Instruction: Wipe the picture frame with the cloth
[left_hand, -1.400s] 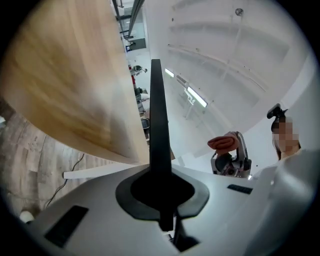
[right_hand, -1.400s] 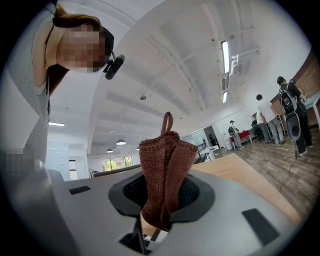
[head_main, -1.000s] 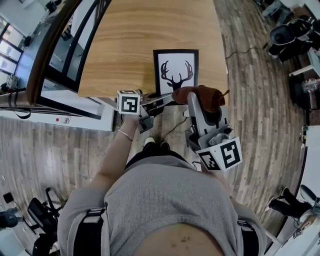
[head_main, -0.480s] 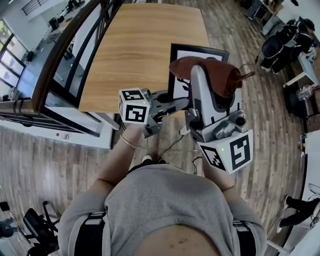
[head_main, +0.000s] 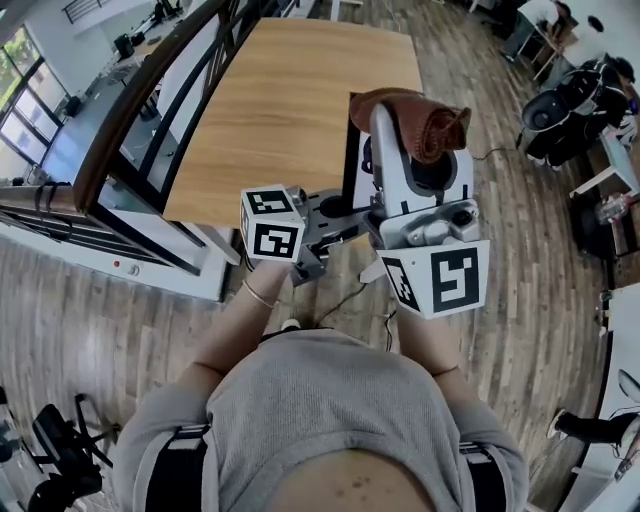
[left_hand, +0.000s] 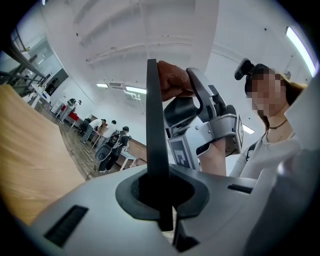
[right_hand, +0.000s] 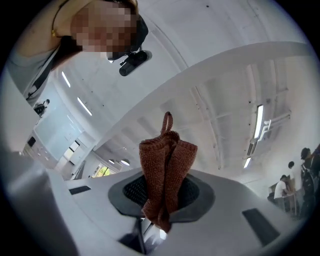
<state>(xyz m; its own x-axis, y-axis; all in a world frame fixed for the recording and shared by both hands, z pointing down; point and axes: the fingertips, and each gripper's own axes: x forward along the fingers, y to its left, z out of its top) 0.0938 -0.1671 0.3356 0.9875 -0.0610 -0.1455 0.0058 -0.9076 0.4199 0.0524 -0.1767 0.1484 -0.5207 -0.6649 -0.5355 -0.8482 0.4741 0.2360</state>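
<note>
Aloft, picture frame (left_hand: 152, 125) clamped in left gripper (head_main: 338, 207), cloth (head_main: 430, 118) (pinched in right gripper (head_main: 398, 118)) at its top.

The cloth (right_hand: 166, 172) is rust-brown with a knitted weave. The picture frame (left_hand: 154, 130) shows a black edge. The table (head_main: 290, 100) is pale honey wood grain, and the floor (head_main: 520, 270) is grey-brown planks. The left gripper (left_hand: 161, 200) and right gripper (right_hand: 159, 212) are light grey, with black-and-white square markers.
</note>
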